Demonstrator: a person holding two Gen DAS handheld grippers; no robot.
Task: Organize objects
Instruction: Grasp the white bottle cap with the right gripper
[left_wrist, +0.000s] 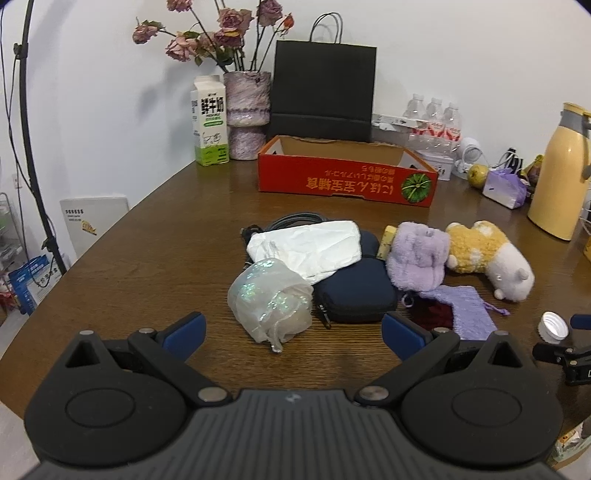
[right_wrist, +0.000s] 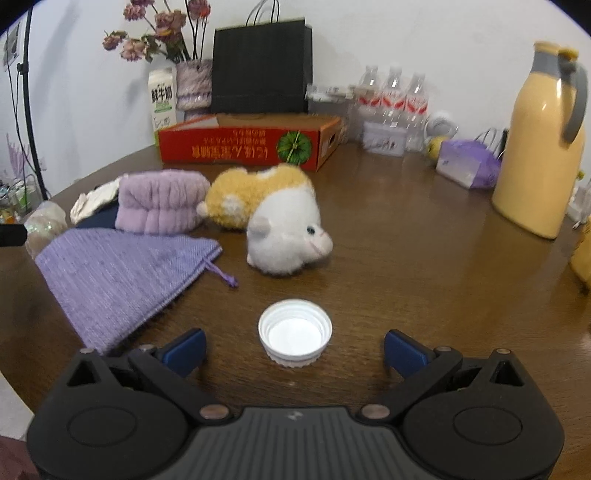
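Right wrist view puts the white bottle cap (right_wrist: 295, 333), open side up on the wooden table (right_wrist: 406, 236), just ahead of your right gripper (right_wrist: 294, 350), whose jaws are spread wide and empty. Your left gripper (left_wrist: 293, 334), equally wide and empty, sits low facing the iridescent pouch (left_wrist: 269, 299) beside the navy case (left_wrist: 356, 291).

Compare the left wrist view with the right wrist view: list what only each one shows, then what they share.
Only the left wrist view shows the coiled black cable and the navy zip case, whose body is clear there.

Only the right wrist view shows the plush toy's face and the white cap centred between the open right tool.

Both show the red box, purple knit pouch, yellow jug and black bag. The left tool is open too.
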